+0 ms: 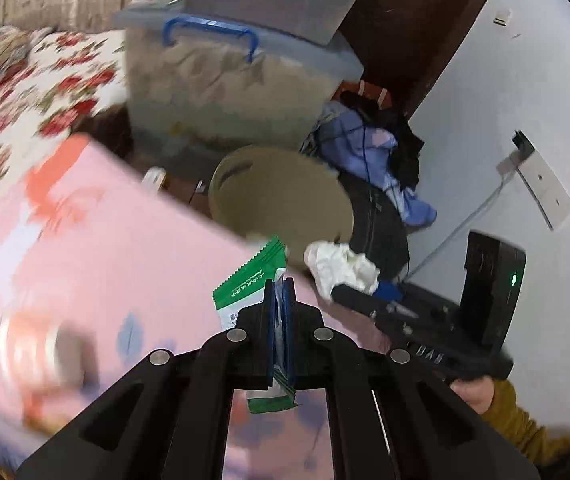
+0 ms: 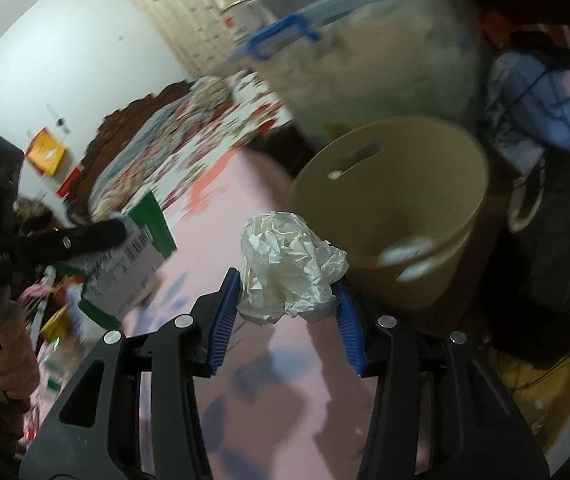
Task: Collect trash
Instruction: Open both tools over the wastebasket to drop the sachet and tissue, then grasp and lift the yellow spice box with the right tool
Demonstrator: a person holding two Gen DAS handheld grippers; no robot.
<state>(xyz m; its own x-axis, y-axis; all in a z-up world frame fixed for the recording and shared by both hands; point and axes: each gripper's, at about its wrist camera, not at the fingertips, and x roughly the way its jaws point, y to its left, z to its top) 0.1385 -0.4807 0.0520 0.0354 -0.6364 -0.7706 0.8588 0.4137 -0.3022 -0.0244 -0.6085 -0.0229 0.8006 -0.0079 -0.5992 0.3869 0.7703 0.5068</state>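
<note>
Biggest thing in shot is the pink sheet [image 1: 97,248], spread wide under both tools and smeared by blur, with the flowered bedcover [image 1: 25,92] lying behind it. Past the sheet's far edge stands the clear storage box [image 1: 221,92] with its blue handle, a cup sitting on its lid. Below that, the tan bin [image 2: 437,216] sits just beyond the sheet's edge, mouth open, a few pale scraps inside (too blurred to name). Beside the bin, a heap of blue and dark clothes [image 1: 369,148] against the white wall.

Now the trash itself: the right gripper [image 2: 285,300] is clamped on the crumpled white paper [image 2: 289,264], blue pads pressing either side, and the wad hangs just short of the bin's rim. The left gripper [image 1: 281,292] is clenched tight on the green and white wrapper [image 1: 249,280], pinched flat between the pads, above the pink sheet and near the bin.
</note>
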